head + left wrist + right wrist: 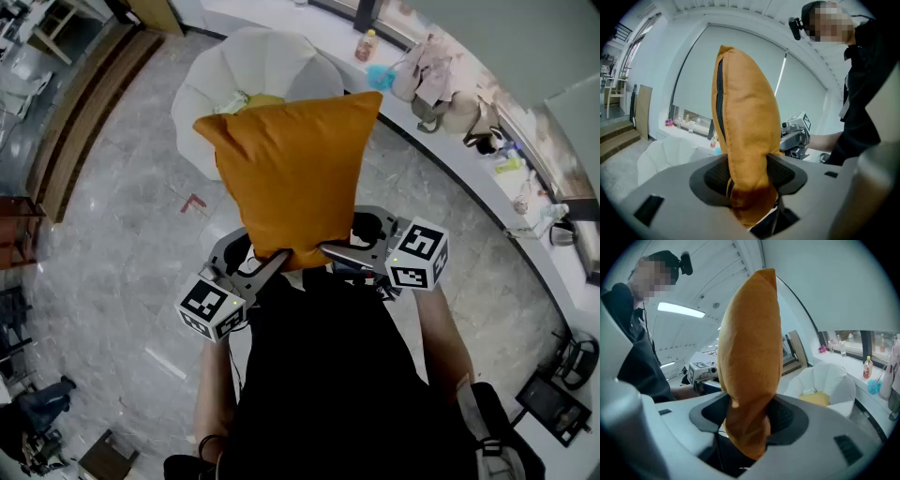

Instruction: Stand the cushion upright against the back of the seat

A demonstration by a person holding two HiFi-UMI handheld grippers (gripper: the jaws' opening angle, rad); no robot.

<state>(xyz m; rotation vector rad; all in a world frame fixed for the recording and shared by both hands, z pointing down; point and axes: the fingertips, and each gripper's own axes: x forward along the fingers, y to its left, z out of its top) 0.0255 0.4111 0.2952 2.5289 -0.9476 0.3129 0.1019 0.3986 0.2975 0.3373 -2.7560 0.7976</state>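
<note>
An orange cushion (291, 169) hangs in the air in front of the person, held by its lower corners. My left gripper (269, 262) is shut on the lower left corner (747, 187), where the zip seam runs up the edge. My right gripper (349, 251) is shut on the lower right corner (747, 423). Both pairs of jaws squeeze the fabric thin. Beyond the cushion stands a white shell-shaped chair (253, 66) with a yellow seat pad (248, 101); the cushion hides part of it. The chair (825, 380) also shows in the right gripper view.
A curved white window ledge (469, 159) runs along the right and carries a bottle (367, 44), bags (431, 75) and small items. Wooden steps (84, 103) lie at the left. A red mark (194, 201) is on the grey stone floor.
</note>
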